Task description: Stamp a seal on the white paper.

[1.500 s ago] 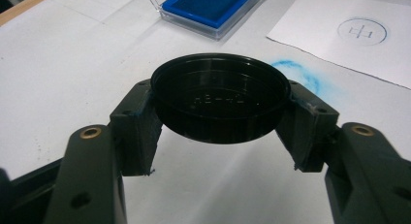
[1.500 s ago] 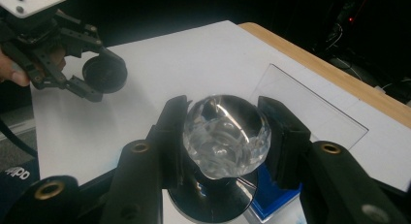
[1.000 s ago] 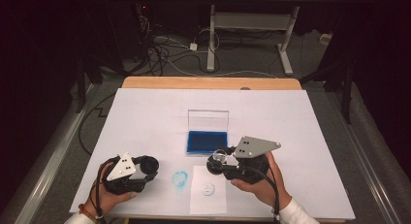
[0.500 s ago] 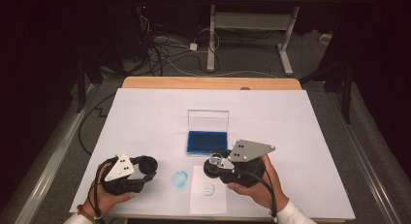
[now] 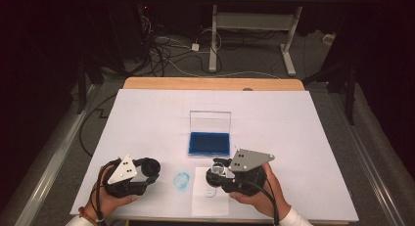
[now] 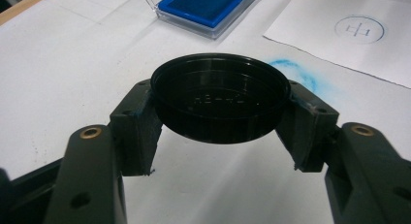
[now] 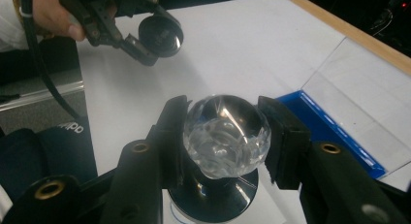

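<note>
My left gripper (image 6: 222, 121) is shut on a round black cap (image 6: 220, 95), held just above the white table near its front left. The same gripper (image 5: 147, 169) and cap (image 7: 161, 36) show in the other two views. My right gripper (image 7: 225, 136) is shut on a stamp with a clear faceted knob (image 7: 225, 132) and a black base. It hovers over a small white paper sheet (image 5: 203, 204) that bears a blue round stamp mark (image 6: 360, 30). In the high view the right gripper (image 5: 218, 169) is at the sheet's far edge.
An open ink pad (image 5: 209, 143) with blue felt sits mid-table, its clear lid (image 5: 210, 121) standing upright behind it. A blue ink smudge (image 5: 182, 180) marks the table cover (image 5: 293, 138) between the two grippers. Cables and desk legs lie on the floor beyond the far edge.
My right gripper with the stamp has shifted slightly left and toward the near edge, over the paper sheet. The left gripper and cap have stayed put.
</note>
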